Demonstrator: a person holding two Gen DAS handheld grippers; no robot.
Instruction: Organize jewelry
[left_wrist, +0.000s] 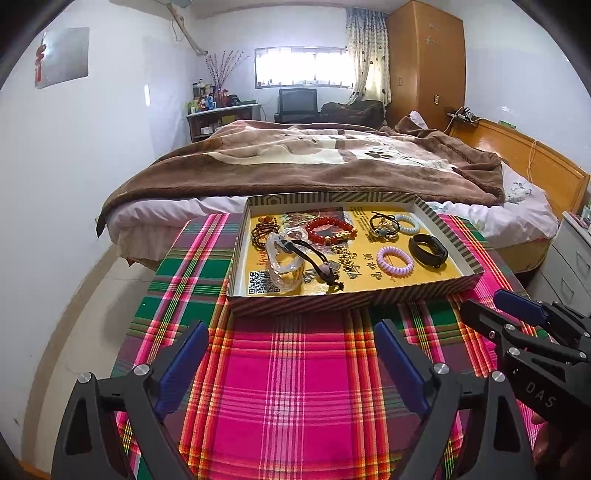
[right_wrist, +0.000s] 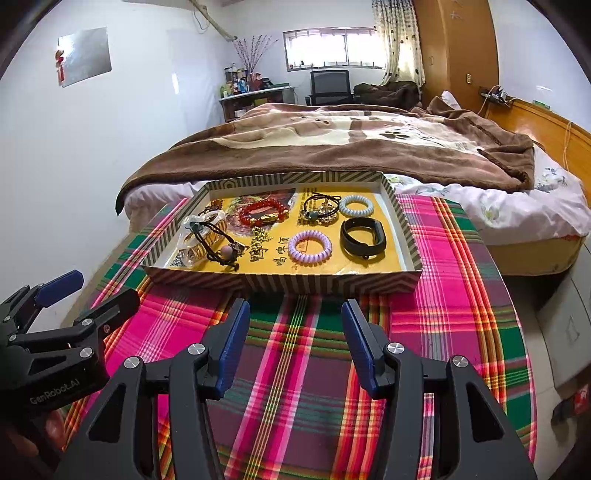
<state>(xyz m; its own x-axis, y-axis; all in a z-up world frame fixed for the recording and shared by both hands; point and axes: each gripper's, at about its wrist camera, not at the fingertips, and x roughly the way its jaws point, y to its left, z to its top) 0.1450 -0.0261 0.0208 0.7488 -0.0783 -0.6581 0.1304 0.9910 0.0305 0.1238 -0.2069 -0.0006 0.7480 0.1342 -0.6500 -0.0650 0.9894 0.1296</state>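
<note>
Both grippers are being held short of the striped shallow box (right_wrist: 280, 286), over the plaid tablecloth (left_wrist: 288, 387), nothing in either. Left gripper (left_wrist: 291, 363) is being kept wide open, right gripper (right_wrist: 295, 345) partly open, both empty, likely being lined up for a pick. All jewelry is sitting inside the box: red bead bracelet (right_wrist: 263, 213), purple coil hair tie (right_wrist: 309, 246), pale blue coil tie (right_wrist: 356, 205), black band (right_wrist: 364, 238), clear bangles (left_wrist: 284, 258) stacked at the left end, apparently being sorted by type.
</note>
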